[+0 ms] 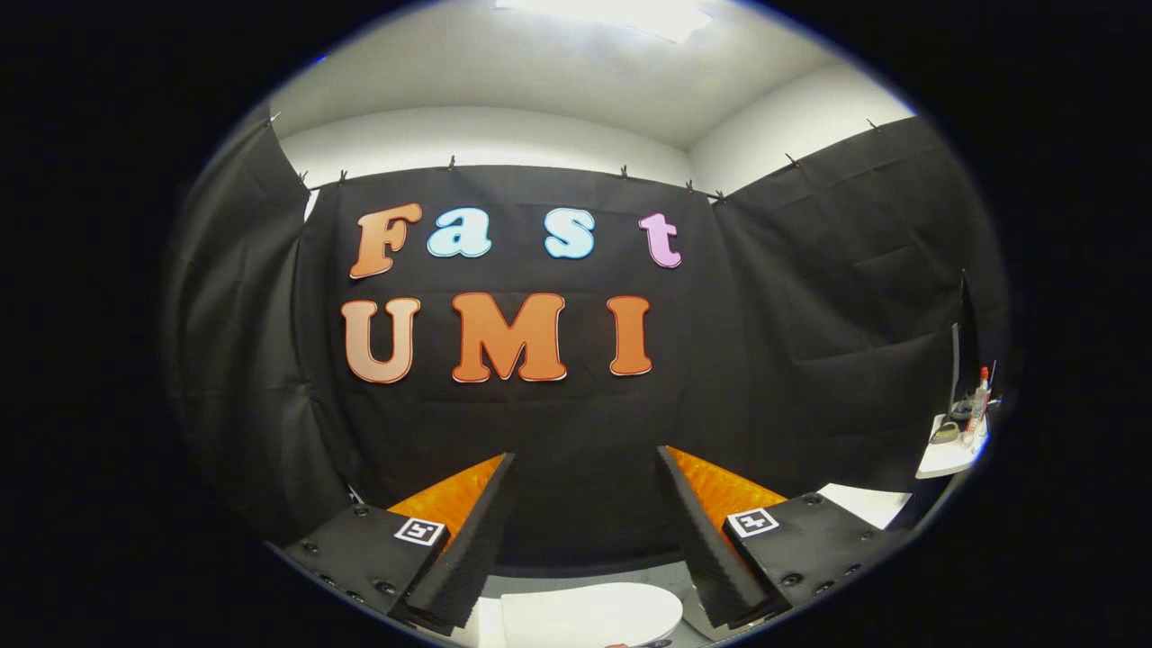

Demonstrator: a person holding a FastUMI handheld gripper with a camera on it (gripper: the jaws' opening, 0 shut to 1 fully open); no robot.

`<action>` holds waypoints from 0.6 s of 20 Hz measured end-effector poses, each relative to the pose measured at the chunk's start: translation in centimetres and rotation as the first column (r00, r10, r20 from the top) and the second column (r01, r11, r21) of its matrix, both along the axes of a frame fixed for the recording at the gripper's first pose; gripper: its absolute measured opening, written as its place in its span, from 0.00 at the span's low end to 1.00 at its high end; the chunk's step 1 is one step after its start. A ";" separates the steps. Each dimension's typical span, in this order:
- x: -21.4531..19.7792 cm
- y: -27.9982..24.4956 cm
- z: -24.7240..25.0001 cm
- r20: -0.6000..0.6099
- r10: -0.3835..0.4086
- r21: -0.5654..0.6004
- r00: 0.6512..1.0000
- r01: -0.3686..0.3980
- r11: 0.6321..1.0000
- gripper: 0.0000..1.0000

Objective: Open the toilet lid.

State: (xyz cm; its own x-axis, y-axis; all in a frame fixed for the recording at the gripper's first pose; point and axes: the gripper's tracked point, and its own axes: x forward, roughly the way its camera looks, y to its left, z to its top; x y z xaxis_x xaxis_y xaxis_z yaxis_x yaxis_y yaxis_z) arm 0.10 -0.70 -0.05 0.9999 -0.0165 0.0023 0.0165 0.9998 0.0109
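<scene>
A white toilet lid (589,612) lies low beneath me, under and between the bases of my fingers; just its rounded far part is visible and it looks closed flat. My gripper (585,463) is held high above it, facing the black cloth wall, with its fingers wide apart and nothing between them. The fingers touch nothing.
Black cloth walls (810,297) enclose the booth ahead and on both sides. A small white shelf (949,454) at the right carries a bottle and a few small items. A pale floor strip (630,574) runs below the cloth.
</scene>
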 end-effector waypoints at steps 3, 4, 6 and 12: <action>0.0 -1.0 -1.2 -0.010 -0.007 0.014 1.000 0.007 1.000 0.98; 0.0 -1.4 -1.7 -0.014 -0.009 0.020 1.000 0.009 1.000 0.98; 0.1 -2.2 -3.1 -0.024 -0.007 0.033 1.000 0.008 0.999 0.98; 0.5 -5.8 -11.4 -0.084 -0.008 0.124 0.996 0.018 0.992 0.98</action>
State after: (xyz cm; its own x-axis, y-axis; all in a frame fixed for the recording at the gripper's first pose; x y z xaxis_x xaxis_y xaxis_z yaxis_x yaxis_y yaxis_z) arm 0.62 -6.46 -11.47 0.9962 -0.0246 -0.0836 0.0356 0.9905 0.1330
